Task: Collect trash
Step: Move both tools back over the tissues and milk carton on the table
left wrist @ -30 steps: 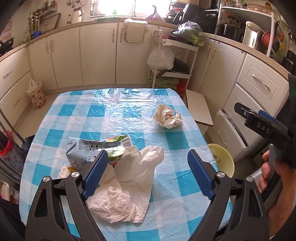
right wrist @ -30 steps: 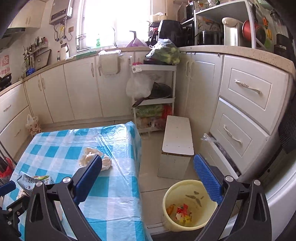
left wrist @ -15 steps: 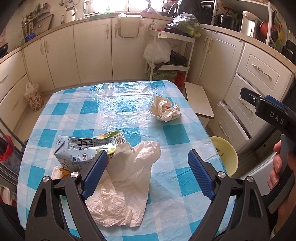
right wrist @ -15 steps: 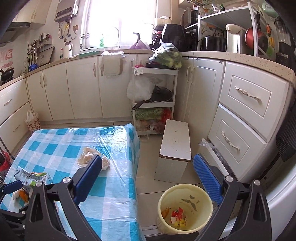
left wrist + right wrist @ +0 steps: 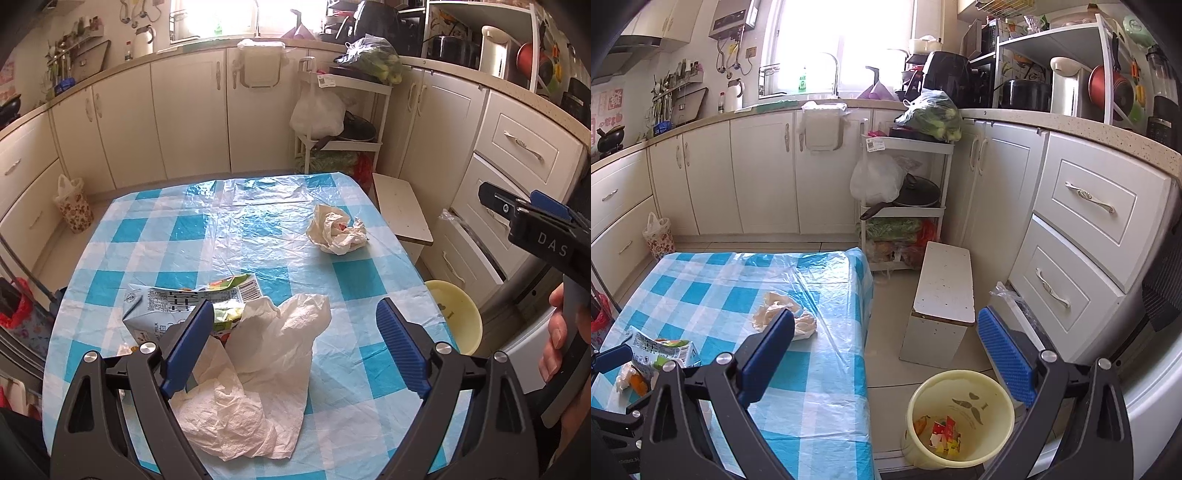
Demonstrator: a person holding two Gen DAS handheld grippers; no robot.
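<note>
White paper [image 5: 255, 373] lies between spread left tongs [image 5: 295, 347]

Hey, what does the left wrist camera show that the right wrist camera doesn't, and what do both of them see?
Only the left wrist view shows the flat white paper sheet spread between the open left gripper fingers, plus the person's hand holding the other tool. Only the right wrist view looks down into the yellow bin, showing wrappers already at the bottom, with the open right gripper over the table edge. Both show the checked table, the milk carton and the crumpled tissue.
</note>
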